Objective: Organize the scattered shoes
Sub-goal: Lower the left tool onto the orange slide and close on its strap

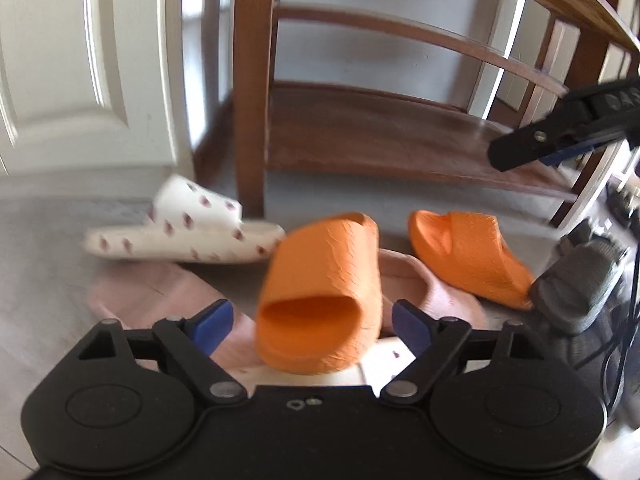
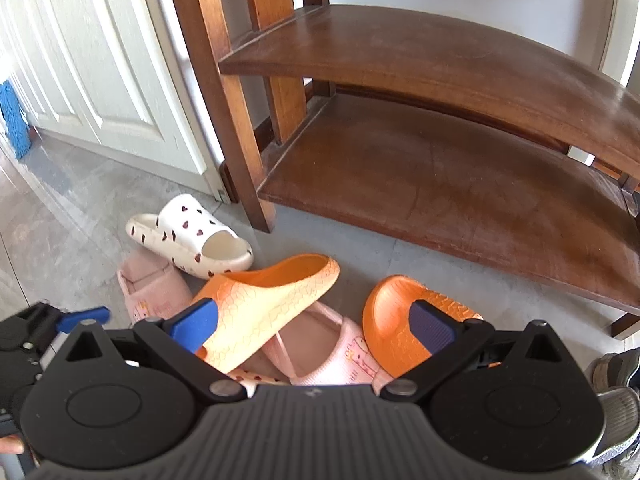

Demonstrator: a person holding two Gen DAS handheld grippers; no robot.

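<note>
Near orange slide [image 1: 320, 296] lies tilted on top of a pink plush slipper [image 1: 424, 292], toe toward the wooden shoe rack [image 1: 360, 136], heel opening toward the left gripper [image 1: 312, 322]. It sits between that gripper's blue pads [image 1: 214, 322], which stand apart with a visible gap on each side: not clamped yet.

Risks as I read them:
- The slide is propped, not flat. A one-sided pad touch could tip it off the slipper before the grip closes.
- The foam upper looks soft, so a pinch across the strap may squash it and slip.
- The pad tips are close to the pink slipper; closing low could snag it too.

Second orange slide [image 2: 404, 320] lies on the floor just right of the pile, under the right gripper [image 2: 316, 326], whose jaws are wide apart and holding nothing. White heart-print slide [image 2: 192, 236] lies off left by the rack leg. Both rack shelves are still bare.
</note>
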